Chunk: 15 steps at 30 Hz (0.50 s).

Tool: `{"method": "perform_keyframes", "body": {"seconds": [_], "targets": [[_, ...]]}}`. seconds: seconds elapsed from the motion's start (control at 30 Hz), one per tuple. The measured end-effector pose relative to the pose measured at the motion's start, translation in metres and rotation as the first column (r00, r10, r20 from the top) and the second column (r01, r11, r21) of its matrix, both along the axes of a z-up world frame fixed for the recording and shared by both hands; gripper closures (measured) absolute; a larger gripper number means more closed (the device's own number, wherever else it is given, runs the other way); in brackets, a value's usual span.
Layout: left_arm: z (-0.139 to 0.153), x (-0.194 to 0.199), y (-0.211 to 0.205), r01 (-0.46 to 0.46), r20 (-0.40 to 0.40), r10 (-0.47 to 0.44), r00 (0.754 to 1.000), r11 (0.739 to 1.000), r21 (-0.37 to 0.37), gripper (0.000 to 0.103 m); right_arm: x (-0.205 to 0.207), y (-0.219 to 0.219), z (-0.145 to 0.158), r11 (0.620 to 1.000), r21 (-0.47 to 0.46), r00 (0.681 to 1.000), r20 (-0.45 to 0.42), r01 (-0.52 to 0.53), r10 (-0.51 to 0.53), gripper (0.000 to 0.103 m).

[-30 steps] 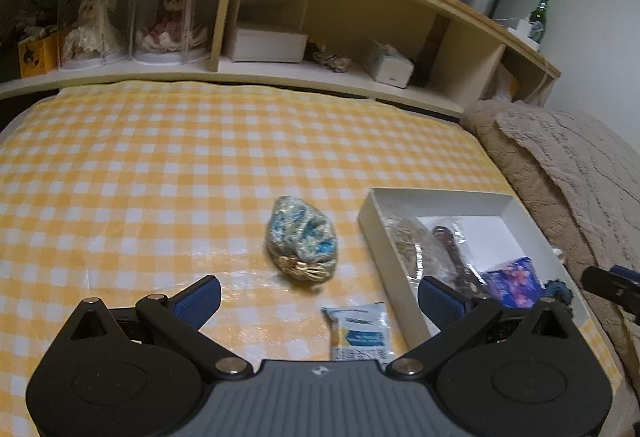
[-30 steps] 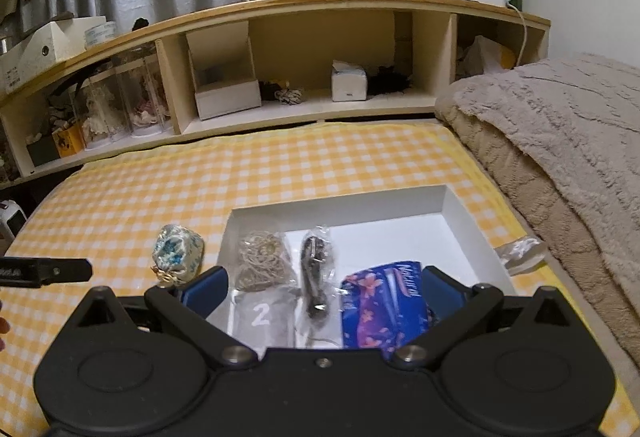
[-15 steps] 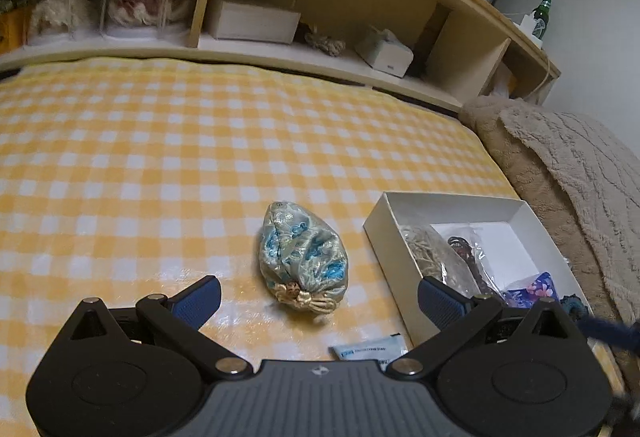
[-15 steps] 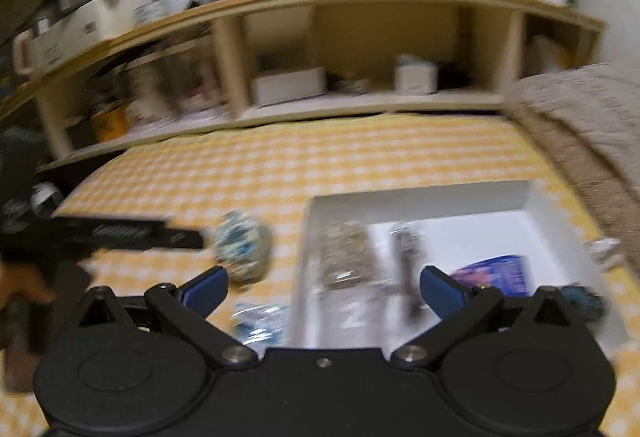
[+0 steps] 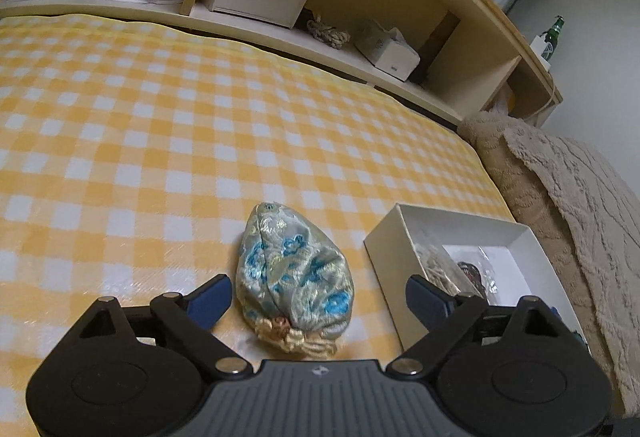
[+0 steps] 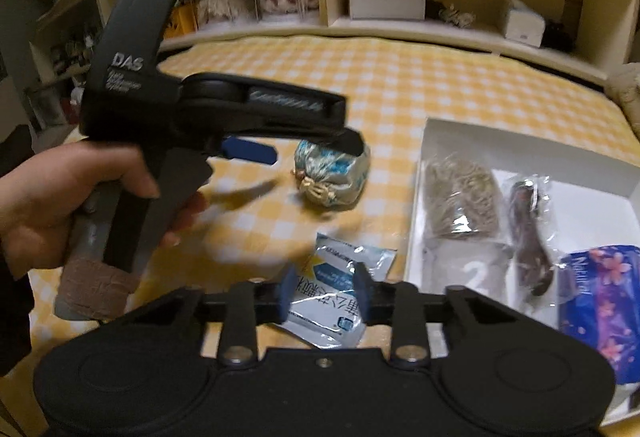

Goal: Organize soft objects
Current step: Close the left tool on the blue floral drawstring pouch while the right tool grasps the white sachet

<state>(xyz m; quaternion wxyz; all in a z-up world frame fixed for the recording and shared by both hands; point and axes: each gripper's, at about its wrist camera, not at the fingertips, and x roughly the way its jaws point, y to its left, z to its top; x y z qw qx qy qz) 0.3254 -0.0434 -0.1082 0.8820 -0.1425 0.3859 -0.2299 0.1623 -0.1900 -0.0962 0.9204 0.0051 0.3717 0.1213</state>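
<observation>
— Reporting on the pouch [image 5: 294,269]: it lies on the checked cloth [image 5: 160,141], just left of the white box [image 5: 460,221] and apart from it. In the left wrist view its long axis runs away from the camera, narrow end far, gathered tasselled neck toward the gripper.

— And the left gripper [image 5: 320,297]?

— Jaws closing but wide; the pouch sits between the blue pads [image 5: 210,299], and I cannot see them pressing on it. A hand [image 6: 76,197] holds that tool, seen from the right wrist view.

— Right gripper [image 6: 326,295]?

— Jaws closing, now narrow, over a clear packet [image 6: 340,289] lying flat on the cloth, near the box's left wall. The packet's edge passes between the fingers; whether they grip it, I cannot tell. Its long axis runs roughly toward the camera.

— Box contents?

— A bag of pale fibres [image 6: 460,197], a dark bagged item [image 6: 532,221] and a purple floral pack [image 6: 600,309], side by side.
</observation>
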Motion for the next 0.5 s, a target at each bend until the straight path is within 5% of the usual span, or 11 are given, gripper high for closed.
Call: {"method": "perform_keyframes", "body": {"seconds": [0.23,0.3,0.5], "targets": [[-0.017,0.009,-0.009,-0.013,0.026,0.012,1.0,0.999,0.039,0.022,0.014,0.006,-0.012,1.0,0.003,0.999,-0.033,-0.02,0.02,0.078],[-0.018,0.01,-0.01,-0.016,0.042,0.013,0.999,0.998,0.053,0.036,0.019,0.008,-0.016,1.0,-0.002,0.999,-0.042,-0.023,0.023,0.078],[-0.017,0.012,-0.007,-0.01,0.026,0.008,1.0,0.999,0.05,0.043,0.029,0.018,-0.033,0.99,-0.134,0.997,-0.078,-0.039,0.028,0.091]]}}
